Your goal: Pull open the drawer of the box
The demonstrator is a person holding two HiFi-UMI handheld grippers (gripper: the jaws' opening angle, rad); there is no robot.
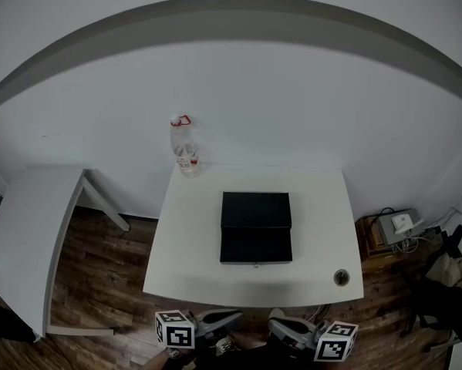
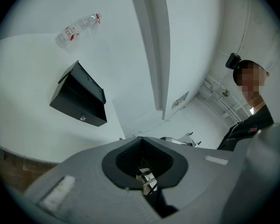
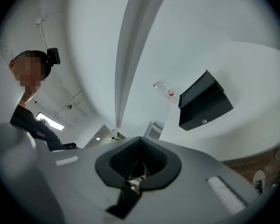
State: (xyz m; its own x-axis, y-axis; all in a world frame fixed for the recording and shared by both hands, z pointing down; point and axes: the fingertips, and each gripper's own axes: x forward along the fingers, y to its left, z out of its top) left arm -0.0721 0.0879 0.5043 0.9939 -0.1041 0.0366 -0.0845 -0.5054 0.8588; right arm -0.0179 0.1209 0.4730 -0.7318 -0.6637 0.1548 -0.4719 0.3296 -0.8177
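Observation:
A black box [image 1: 255, 236] lies in the middle of the white table [image 1: 192, 253]. Its drawer front faces me, closed, with a small metal knob [image 1: 255, 265]. Both grippers hang below the table's near edge, apart from the box. The left gripper [image 1: 232, 315] and the right gripper [image 1: 277, 316] are both shut and hold nothing. In the left gripper view the box [image 2: 79, 97] shows at upper left beyond the shut left gripper [image 2: 141, 139]. In the right gripper view the box [image 3: 205, 104] sits at right, far past the shut right gripper [image 3: 140, 140].
A clear plastic bottle [image 1: 184, 149] with a red cap ring stands at the table's far left corner. A small round object [image 1: 341, 277] lies near the front right corner. A second white table [image 1: 30, 230] stands left. Boxes and cables [image 1: 396, 226] lie on the floor at right.

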